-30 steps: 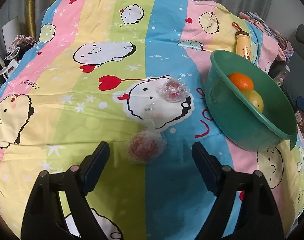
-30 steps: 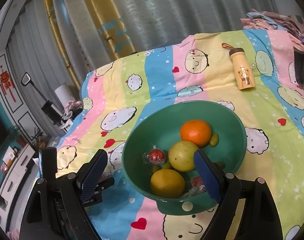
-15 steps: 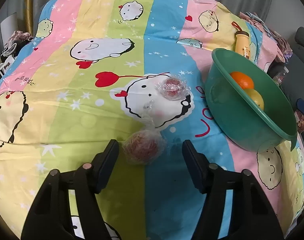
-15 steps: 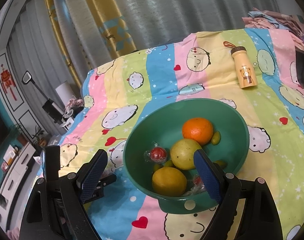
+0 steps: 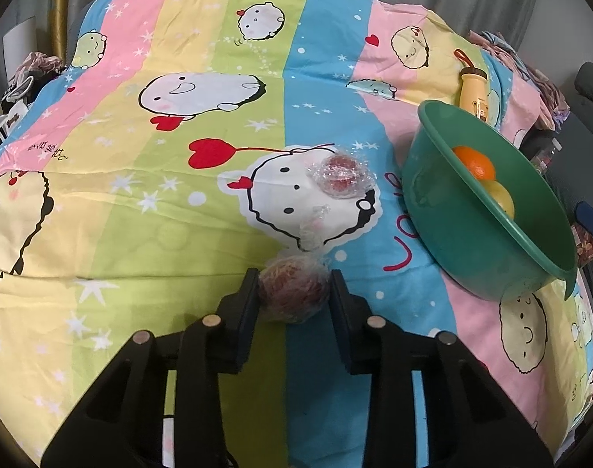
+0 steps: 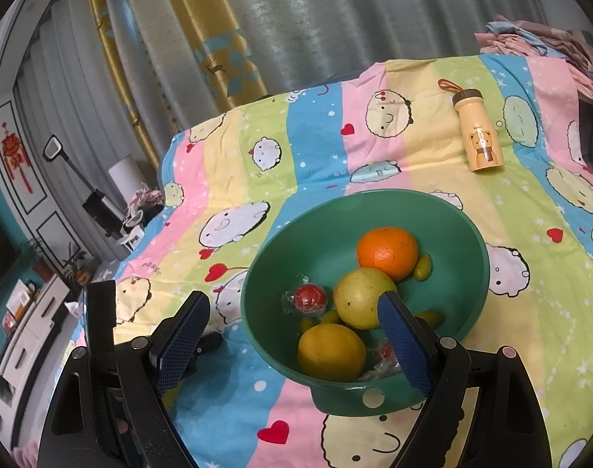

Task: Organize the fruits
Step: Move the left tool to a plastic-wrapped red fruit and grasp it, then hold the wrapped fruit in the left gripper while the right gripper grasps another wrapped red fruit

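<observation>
My left gripper is shut on a red fruit wrapped in clear plastic that rests on the striped cartoon bedsheet. A second wrapped red fruit lies farther ahead on the sheet. The green bowl stands to the right. In the right wrist view the bowl holds an orange, two yellow citrus fruits, a wrapped red fruit and small green fruits. My right gripper is open and empty, hovering over the bowl's near rim.
A yellow bear-print bottle lies on the sheet beyond the bowl. Folded clothes are piled at the far right. Curtains hang behind the bed. A drawer unit and clutter stand off the bed's left side.
My left gripper moved forward around the near wrapped red fruit and closed on it. My right gripper stayed open over the bowl, barely shifting.
</observation>
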`<state>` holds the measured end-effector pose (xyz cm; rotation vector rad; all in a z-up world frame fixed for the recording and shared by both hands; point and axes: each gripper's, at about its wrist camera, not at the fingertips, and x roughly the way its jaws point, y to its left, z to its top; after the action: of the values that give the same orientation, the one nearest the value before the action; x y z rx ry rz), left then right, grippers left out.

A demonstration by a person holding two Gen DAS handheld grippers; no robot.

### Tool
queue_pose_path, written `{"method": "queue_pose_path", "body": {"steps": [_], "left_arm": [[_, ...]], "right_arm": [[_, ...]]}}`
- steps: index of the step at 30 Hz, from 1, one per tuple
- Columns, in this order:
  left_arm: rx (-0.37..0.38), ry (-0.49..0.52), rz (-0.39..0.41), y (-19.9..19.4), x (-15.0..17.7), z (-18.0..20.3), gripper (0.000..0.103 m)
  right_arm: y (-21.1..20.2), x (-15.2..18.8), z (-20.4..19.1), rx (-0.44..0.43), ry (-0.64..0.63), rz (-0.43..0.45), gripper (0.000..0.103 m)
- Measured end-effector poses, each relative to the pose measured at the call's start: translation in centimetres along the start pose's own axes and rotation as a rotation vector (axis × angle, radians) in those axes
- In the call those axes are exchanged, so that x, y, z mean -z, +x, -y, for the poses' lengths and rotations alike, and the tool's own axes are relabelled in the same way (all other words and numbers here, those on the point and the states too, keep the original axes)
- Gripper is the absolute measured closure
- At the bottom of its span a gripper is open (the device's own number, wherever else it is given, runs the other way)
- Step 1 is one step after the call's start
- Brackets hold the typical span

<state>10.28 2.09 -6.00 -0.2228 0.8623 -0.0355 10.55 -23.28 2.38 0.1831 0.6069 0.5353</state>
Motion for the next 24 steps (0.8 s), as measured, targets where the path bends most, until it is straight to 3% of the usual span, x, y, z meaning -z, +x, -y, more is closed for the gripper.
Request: {"method": "queue_pose_path", "body": {"steps": [7, 19, 24], "left_arm": [[0.008, -0.014, 0.019, -0.5, -0.1, -0.2, 0.071], [-0.018, -0.016, 0.078, -4.0, 0.2, -2.4, 0.072], [-0.024, -0.035, 0.095, -5.7, 0.8, -4.4, 0.072]], "right_arm": [[0.4, 0.2, -0.5, -0.017, -0.013, -0.011, 0.015], [2.6, 1.9, -4.5, -0.187, -0.041, -0.098, 0.015], [4.6, 3.2, -6.4, -0.184, -0.037, -0.138, 0.015]]}}
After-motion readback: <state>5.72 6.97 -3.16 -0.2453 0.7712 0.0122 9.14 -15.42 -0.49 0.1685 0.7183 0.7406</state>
